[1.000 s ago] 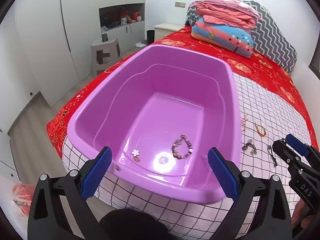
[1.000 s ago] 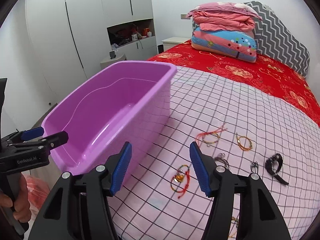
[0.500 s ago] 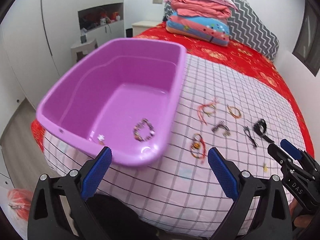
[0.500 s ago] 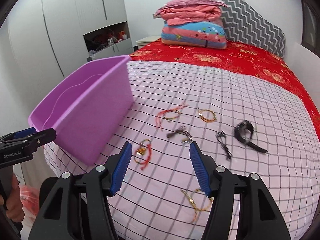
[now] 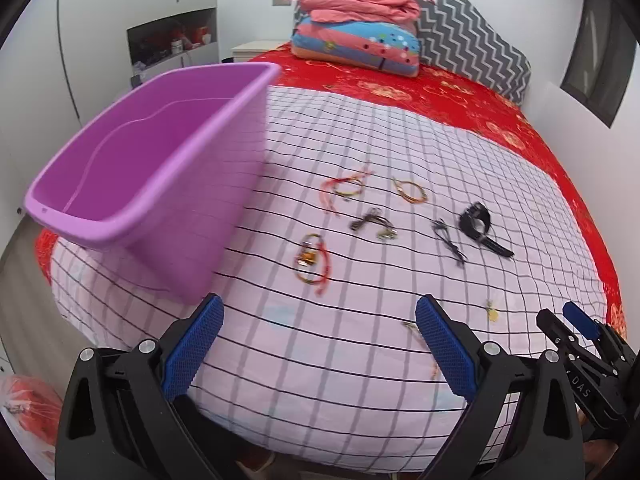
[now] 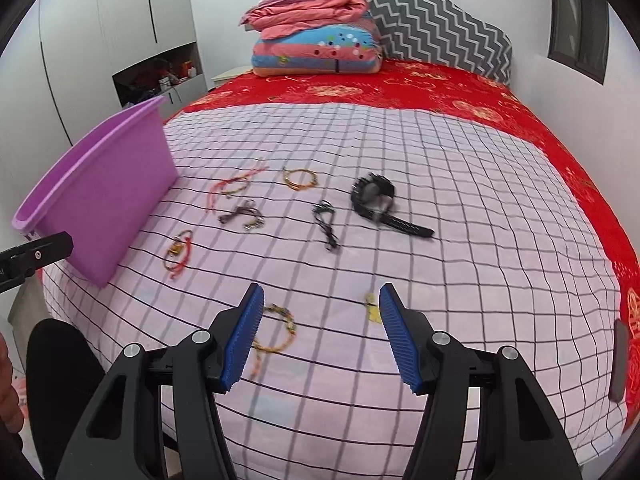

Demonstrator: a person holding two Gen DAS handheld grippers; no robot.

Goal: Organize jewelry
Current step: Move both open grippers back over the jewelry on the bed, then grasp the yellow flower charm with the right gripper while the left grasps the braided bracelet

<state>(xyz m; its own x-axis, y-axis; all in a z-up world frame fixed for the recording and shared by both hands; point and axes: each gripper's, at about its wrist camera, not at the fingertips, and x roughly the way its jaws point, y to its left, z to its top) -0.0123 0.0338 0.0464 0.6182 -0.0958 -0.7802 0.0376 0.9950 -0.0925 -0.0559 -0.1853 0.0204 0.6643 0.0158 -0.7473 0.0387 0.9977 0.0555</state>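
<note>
A home bedroom: a bed fills the scene, covered by a pink checked sheet near and a red patterned spread far. Folded quilts are stacked at the far end against a grey zigzag cushion. White wardrobes with a cluttered niche line the left wall, a small nightstand beside the bed
</note>
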